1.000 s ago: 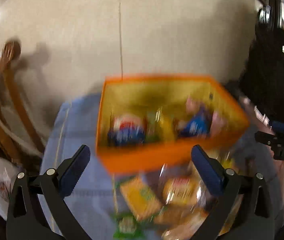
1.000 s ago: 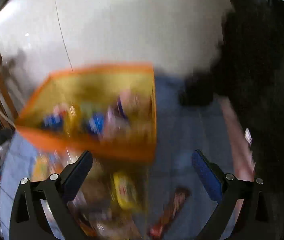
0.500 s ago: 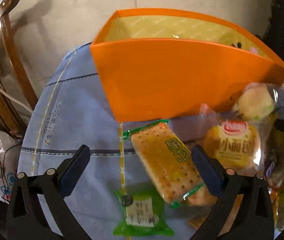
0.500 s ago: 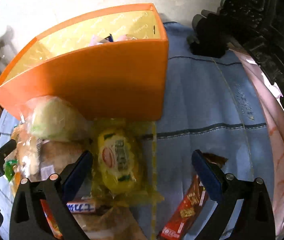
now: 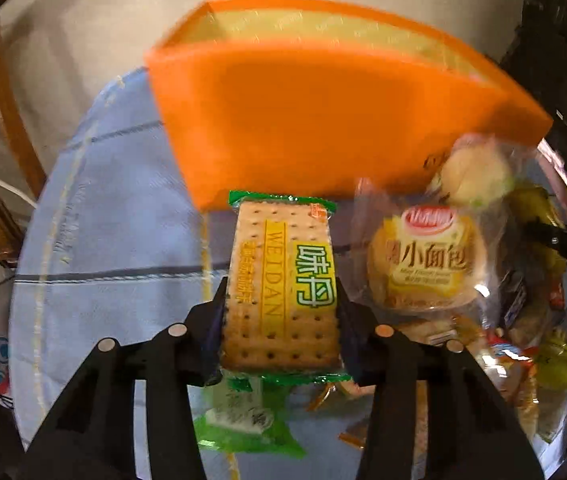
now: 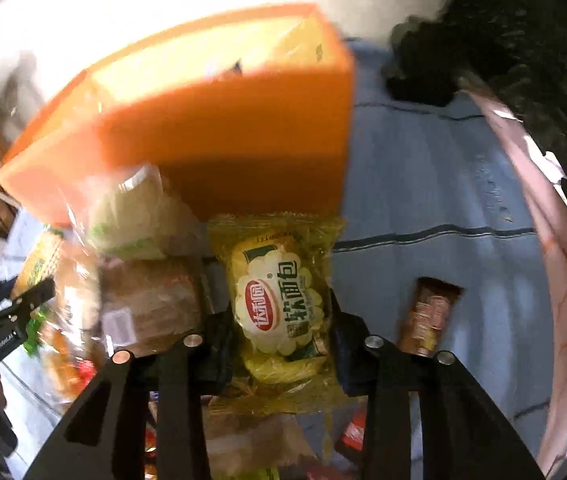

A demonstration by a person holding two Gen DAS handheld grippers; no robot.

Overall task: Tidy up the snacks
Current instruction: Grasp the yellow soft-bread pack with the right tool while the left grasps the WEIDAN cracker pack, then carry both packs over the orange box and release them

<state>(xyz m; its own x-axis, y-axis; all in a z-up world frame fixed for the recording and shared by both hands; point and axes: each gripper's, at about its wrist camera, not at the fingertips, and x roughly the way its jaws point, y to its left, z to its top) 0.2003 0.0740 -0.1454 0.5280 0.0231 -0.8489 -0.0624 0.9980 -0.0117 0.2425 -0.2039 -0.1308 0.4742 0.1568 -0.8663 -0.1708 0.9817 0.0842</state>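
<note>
An orange box (image 5: 323,120) with a yellow lining stands on a blue cloth; in the right wrist view the orange box (image 6: 223,140) shows snacks inside. My left gripper (image 5: 281,312) has its jaws closing on a green-edged cracker pack (image 5: 283,280), pads against both long sides. My right gripper (image 6: 279,320) has its jaws closing on a yellow bread pack (image 6: 279,304), pads touching its sides. Both packs lie just in front of the box.
A loose pile of snacks lies between the grippers: a round bun pack (image 5: 423,264), a green pack (image 5: 239,420), a wrapped sandwich (image 6: 127,212). A brown bar (image 6: 427,316) lies right on the blue cloth (image 6: 443,184). A wooden chair (image 5: 7,112) stands left.
Both grippers came down from above the box to the snacks in front of it. Their jaws went from wide open to closed around the cracker pack and the yellow bread pack.
</note>
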